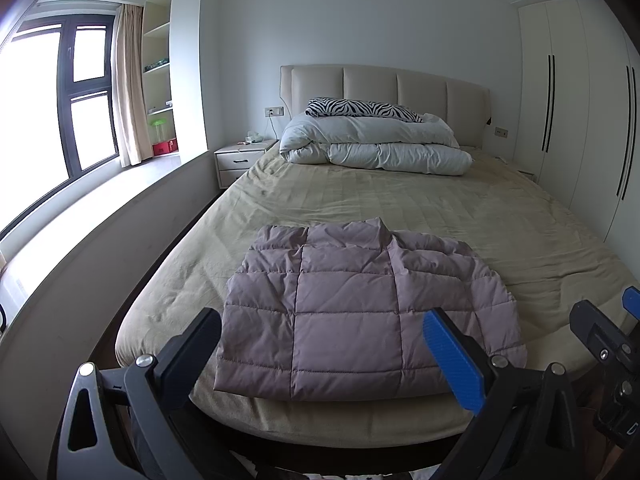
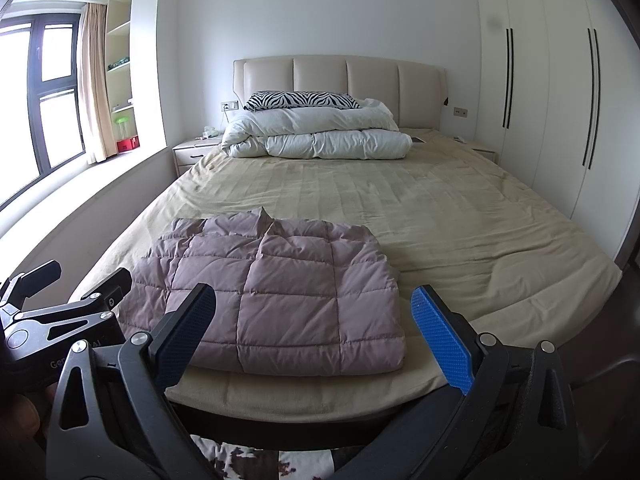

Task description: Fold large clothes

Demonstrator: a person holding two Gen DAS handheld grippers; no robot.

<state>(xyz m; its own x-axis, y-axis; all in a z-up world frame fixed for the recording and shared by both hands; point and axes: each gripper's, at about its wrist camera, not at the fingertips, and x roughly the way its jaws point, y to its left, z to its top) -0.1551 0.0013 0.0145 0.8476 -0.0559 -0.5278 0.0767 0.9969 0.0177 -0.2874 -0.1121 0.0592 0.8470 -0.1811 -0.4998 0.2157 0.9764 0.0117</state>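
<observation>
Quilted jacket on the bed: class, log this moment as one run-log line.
jacket: folded, near foot of bed | left gripper: open, empty | right gripper: open, empty | contact: none

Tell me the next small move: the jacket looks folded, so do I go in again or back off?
Probably back off. The quilted jacket already lies as a compact rectangle near the foot of the bed, and both the left gripper and the right gripper are open, off the fabric, holding nothing.
</observation>
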